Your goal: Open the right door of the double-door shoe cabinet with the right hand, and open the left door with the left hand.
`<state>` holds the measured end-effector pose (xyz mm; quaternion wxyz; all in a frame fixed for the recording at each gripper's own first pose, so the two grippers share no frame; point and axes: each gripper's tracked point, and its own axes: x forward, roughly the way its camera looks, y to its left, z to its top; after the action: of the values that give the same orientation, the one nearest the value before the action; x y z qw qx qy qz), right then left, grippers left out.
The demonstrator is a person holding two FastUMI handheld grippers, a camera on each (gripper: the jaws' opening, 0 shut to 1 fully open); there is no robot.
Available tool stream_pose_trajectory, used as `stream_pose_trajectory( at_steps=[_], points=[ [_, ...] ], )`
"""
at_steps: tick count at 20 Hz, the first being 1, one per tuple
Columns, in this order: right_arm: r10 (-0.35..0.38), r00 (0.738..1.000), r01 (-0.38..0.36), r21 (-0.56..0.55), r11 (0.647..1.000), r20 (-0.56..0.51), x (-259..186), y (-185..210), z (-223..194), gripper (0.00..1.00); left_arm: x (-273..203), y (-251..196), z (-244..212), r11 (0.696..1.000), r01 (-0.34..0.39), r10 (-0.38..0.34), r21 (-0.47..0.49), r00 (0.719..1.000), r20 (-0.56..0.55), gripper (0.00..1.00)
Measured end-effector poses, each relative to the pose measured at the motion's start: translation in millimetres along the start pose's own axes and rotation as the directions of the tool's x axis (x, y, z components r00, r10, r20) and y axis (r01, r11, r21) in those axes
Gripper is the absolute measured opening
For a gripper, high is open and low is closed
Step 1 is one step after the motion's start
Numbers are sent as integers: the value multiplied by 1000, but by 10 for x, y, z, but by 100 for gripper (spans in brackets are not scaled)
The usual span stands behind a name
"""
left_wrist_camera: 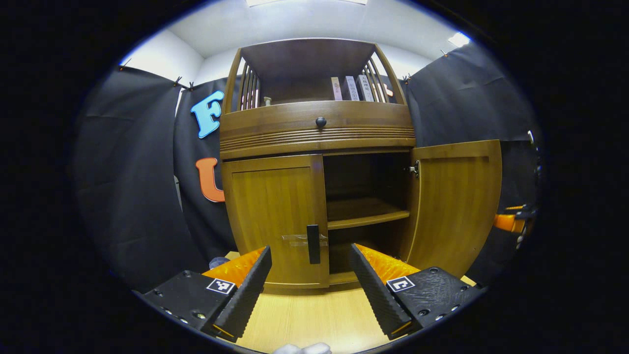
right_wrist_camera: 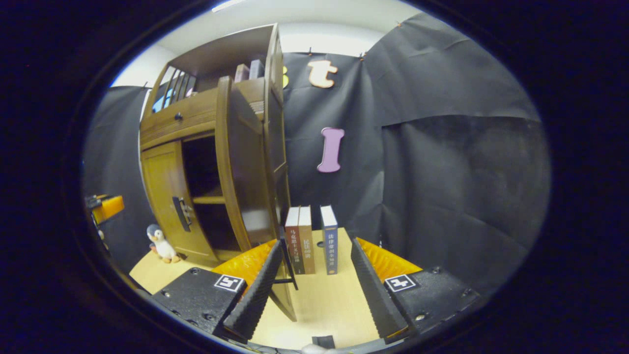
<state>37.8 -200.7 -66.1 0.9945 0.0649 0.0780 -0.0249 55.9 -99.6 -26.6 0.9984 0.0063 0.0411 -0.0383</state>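
Setting: a booth walled in black cloth, with a pale wooden table (left_wrist_camera: pixel 314 319) under the shoe cabinet (left_wrist_camera: pixel 317 128).
Right door (left_wrist_camera: pixel 457 201): swung wide open from the cabinet; shelves inside show. I judge this half done.
Left door (left_wrist_camera: pixel 275 216): shut flat against the cabinet, its dark handle (left_wrist_camera: pixel 313 244) at the inner edge. This half is left.
Left gripper (left_wrist_camera: pixel 310 275): I hold it just before the left door, fingers spread wide, gripping nothing, the handle between them.
Right gripper (right_wrist_camera: pixel 314 275): beside the cabinet's open door, fingers wide apart, empty, facing upright books (right_wrist_camera: pixel 312 238).
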Motion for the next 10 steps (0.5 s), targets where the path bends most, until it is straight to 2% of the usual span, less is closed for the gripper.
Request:
stream_pose_trajectory(
  at_steps=[2,3,4,7,10],
  points=[
    [-28,999,28,-7,1000,33,-151,151,146,98,18,97,-43,1000,12,-12,-1,1000,0,96],
    [-27,999,28,-18,999,47,-213,277,217,100,21,150,-48,1000,14,-14,-2,1000,1,100],
    [-28,998,29,-34,999,54,-262,411,256,100,31,218,-54,1000,13,-13,-1,1000,1,96],
    [-23,996,30,-81,996,81,-329,866,304,99,67,441,-101,1000,0,0,10,1000,0,96],
    [13,997,-3,-128,992,73,-262,1379,128,99,91,678,-163,1000,-26,26,8,1000,-8,96]
  ],
)
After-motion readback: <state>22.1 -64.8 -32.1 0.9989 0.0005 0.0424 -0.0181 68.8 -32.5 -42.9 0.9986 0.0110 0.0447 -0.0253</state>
